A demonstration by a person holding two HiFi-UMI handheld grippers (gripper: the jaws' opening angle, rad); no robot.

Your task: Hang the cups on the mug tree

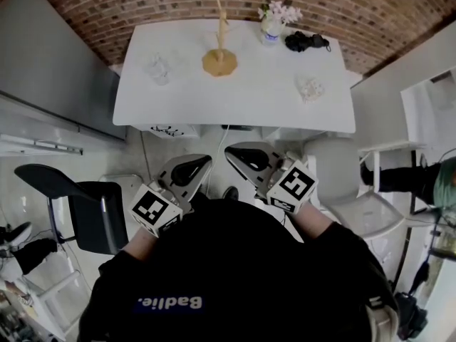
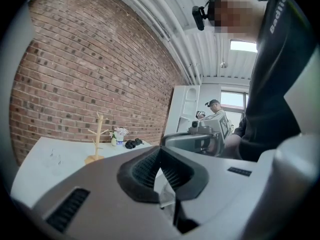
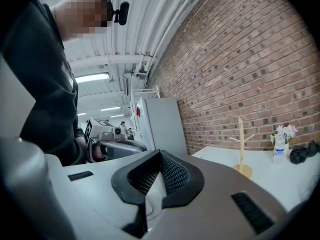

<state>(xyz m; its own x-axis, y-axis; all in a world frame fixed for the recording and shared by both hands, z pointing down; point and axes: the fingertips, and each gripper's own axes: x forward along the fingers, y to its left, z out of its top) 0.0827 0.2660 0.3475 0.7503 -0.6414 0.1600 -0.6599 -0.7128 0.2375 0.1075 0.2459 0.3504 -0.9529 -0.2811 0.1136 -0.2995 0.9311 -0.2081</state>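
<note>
A wooden mug tree (image 1: pixel 219 48) stands at the far middle of the white table (image 1: pixel 235 98); it also shows as the mug tree (image 2: pixel 98 139) and the mug tree (image 3: pixel 242 149). One clear glass cup (image 1: pixel 157 68) sits left of it and another clear cup (image 1: pixel 311 87) sits on the right side of the table. No cup hangs on the tree. My left gripper (image 1: pixel 187 168) and right gripper (image 1: pixel 249 159) are held side by side close to my chest, short of the table's near edge. Both are shut, with nothing between the jaws, at the left gripper (image 2: pixel 160 149) and the right gripper (image 3: pixel 160 153).
A vase of flowers (image 1: pixel 273 21) and a black bundle (image 1: pixel 306 41) sit at the table's far right. A black chair (image 1: pixel 85 212) stands at my left, a white chair (image 1: pixel 356 205) at my right. A grey cabinet (image 1: pixel 50 63) flanks the table's left. A person (image 1: pixel 427 180) is at the right edge.
</note>
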